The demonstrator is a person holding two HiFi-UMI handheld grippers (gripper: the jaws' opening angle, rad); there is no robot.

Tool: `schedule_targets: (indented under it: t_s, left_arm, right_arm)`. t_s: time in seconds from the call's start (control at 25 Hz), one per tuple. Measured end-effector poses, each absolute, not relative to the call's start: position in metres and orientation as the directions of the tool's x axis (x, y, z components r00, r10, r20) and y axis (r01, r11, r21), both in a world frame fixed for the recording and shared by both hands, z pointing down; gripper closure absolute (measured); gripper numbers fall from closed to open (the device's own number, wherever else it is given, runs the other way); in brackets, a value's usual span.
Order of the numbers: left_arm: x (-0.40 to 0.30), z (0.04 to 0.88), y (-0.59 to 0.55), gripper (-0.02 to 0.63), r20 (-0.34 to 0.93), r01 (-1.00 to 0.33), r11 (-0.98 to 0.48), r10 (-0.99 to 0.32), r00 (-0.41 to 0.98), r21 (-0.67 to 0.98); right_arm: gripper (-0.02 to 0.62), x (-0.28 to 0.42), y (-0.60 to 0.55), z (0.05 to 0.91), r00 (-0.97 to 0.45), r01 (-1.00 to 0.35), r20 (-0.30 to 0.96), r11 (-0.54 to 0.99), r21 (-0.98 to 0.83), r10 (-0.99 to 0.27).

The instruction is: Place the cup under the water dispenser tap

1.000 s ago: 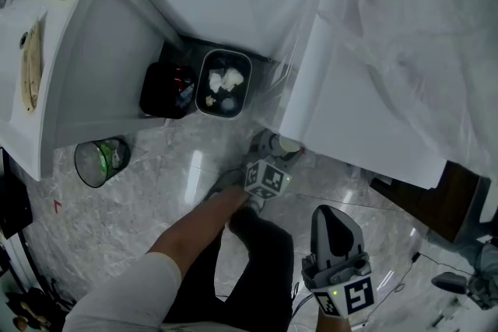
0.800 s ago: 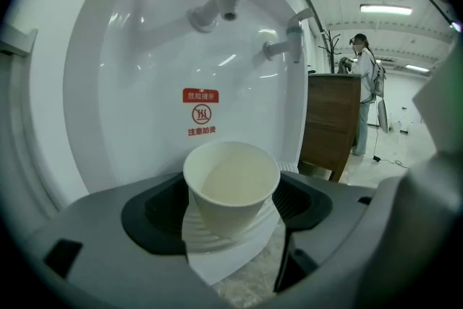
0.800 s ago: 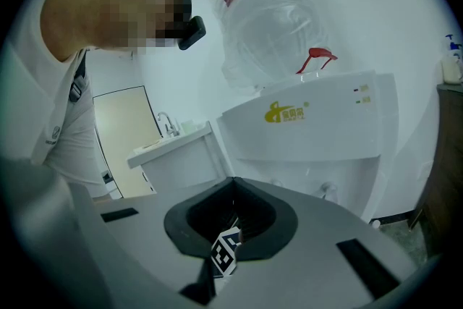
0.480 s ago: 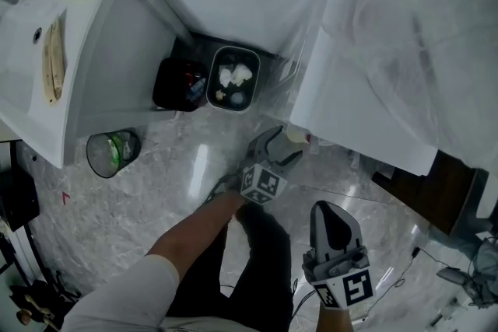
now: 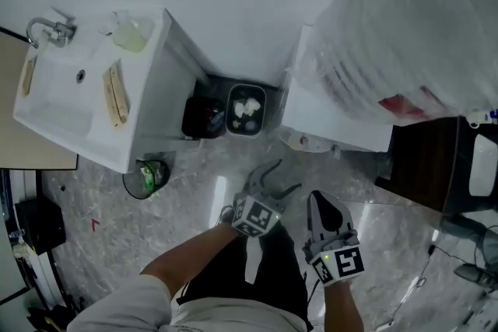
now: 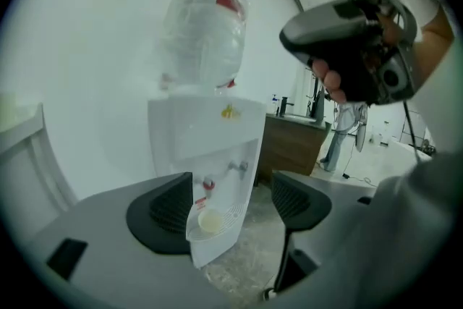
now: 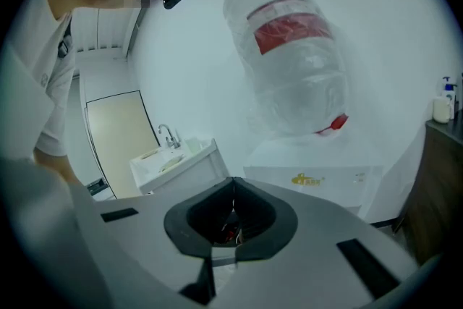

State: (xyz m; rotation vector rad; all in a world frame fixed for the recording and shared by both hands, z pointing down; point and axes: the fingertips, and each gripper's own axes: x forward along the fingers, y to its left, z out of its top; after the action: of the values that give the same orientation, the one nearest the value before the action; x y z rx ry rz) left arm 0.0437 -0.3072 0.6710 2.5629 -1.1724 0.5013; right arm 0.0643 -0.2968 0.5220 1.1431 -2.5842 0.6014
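Observation:
A white water dispenser (image 6: 210, 141) with a clear bottle (image 6: 206, 25) on top stands ahead. A pale cup (image 6: 210, 221) sits on its drip tray, right below the red tap (image 6: 208, 184). My left gripper (image 6: 235, 210) is open and empty, held well back from the cup. In the head view the left gripper (image 5: 282, 176) hangs over the floor in front of the dispenser (image 5: 334, 117), and the cup (image 5: 296, 141) shows at its foot. My right gripper (image 5: 320, 202) is beside it, its jaws shut on nothing (image 7: 233, 217).
A white sink unit (image 5: 85, 101) stands at the left. Between it and the dispenser are a dark bin (image 5: 204, 119) and a grey bin (image 5: 247, 110). A wire waste basket (image 5: 148, 176) stands on the marble floor. A dark wooden cabinet (image 5: 424, 163) is at the right.
The left gripper has drawn back and up from the cup, which stays on the drip tray. The right gripper has risen too. The head view now takes in the whole sink and bottle.

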Motion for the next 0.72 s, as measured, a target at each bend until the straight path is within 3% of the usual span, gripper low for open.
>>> schedule_targets:
  t_s: [0.2,0.44,0.56,0.72]
  left_arm:
    - [0.044,0.558,-0.294,0.296,0.364,-0.722,-0.682,-0.647,0.67,0.117]
    - [0.035,0.454,-0.259,0.458,0.333,-0.729,-0.67,-0.66,0.673,0.144]
    - [0.029,0.415,-0.25,0.578,0.336,-0.751,-0.647,-0.683,0.649,0.134]
    - [0.03,0.372,-0.241,0.601,0.311,-0.763,-0.625,-0.701,0.642,0.165]
  right_arm:
    - [0.58,0.068,-0.278,0.464,-0.629,-0.774,0.37,0.593,-0.221,-0.683]
    - [0.58,0.081,-0.24,0.4,-0.563,-0.826,0.356,0.53,-0.194,-0.746]
    - [0.58,0.08,-0.233,0.371,-0.561,-0.827,0.326,0.534,-0.177,-0.76]
    - [0.58,0.079,-0.225,0.336,-0.555,-0.831,0.286,0.534,-0.152,-0.781]
